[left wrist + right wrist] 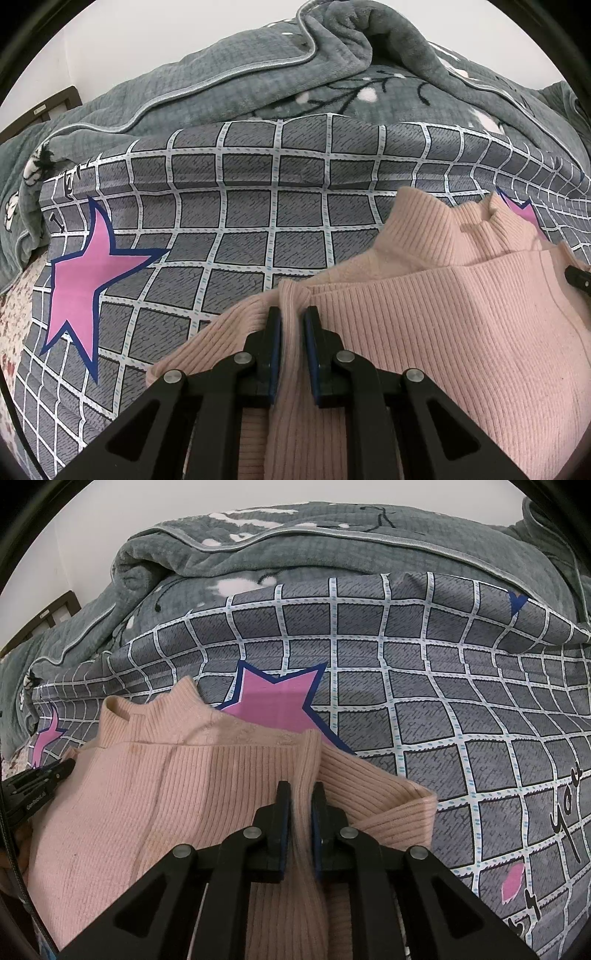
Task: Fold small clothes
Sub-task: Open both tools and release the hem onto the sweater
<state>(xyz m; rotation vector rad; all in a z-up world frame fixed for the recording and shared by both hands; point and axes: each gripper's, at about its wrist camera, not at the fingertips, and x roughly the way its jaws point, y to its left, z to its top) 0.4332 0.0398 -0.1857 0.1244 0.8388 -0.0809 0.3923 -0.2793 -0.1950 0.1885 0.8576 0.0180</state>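
On checked bedsheet, pink sweater edges pinched, open sheet beyond

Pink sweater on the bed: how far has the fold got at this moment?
Done: the pink ribbed sweater lies on the grid-patterned bedsheet with its sides already turned in over the body, collar at the far end. In hand: the left gripper and right gripper each pinch a ridge of knit near the sweater's side folds. Left: likely the final fold toward the collar and releasing.
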